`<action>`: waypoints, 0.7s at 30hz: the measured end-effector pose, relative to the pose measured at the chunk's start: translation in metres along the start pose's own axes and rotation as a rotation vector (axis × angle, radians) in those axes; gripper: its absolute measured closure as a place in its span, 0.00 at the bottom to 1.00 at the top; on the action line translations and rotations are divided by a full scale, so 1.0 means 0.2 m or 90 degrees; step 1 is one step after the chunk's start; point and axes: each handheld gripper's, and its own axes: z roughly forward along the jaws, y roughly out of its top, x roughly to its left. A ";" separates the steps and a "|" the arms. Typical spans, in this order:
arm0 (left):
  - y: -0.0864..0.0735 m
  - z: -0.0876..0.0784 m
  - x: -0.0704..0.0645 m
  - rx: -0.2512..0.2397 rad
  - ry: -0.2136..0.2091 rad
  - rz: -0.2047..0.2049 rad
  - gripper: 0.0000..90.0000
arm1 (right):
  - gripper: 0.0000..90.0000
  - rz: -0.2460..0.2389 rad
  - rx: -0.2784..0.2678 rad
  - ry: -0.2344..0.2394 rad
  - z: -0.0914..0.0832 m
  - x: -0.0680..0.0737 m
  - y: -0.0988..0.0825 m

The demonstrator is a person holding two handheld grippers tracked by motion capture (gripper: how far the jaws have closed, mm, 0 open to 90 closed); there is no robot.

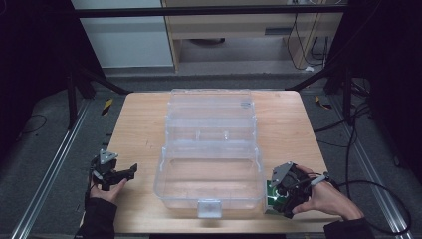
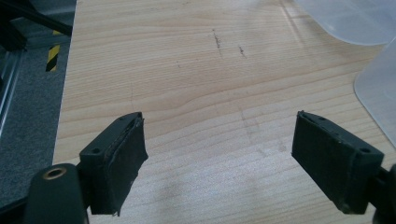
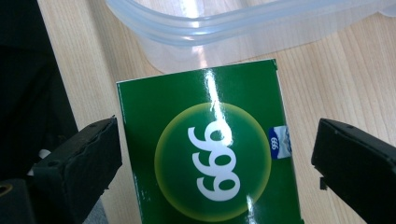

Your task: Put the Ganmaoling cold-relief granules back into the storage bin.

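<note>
Wooden table (image 1: pixel 144 134) (dark surroundings) holds clear bin (image 1: pixel 209 172), green box (image 3: pixel 210 154).

Green box (image 3: pixel 210 154): lower end cut off by the bottom edge of the right gripper view; in the high view mostly hidden under the right gripper (image 1: pixel 281 194), a green sliver showing. Small blue label (image 3: pixel 279 142) on its side: print too small to read.
Clear bin (image 2: pixel 373 88): cut off by the right edge of the left gripper view; far side beyond the top edge of the right gripper view.
Left gripper (image 2: pixel 217 154): jaw bases cut off at the bottom edge.
</note>
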 end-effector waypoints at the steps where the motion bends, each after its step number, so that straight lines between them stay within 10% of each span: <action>1: 0.00 0.00 0.00 0.000 0.000 0.000 0.19 | 0.02 0.000 0.000 0.000 0.00 0.00 0.00; 21: 0.00 0.00 0.00 0.000 0.000 0.000 0.19 | 0.05 -0.012 0.034 0.037 0.12 -0.02 0.00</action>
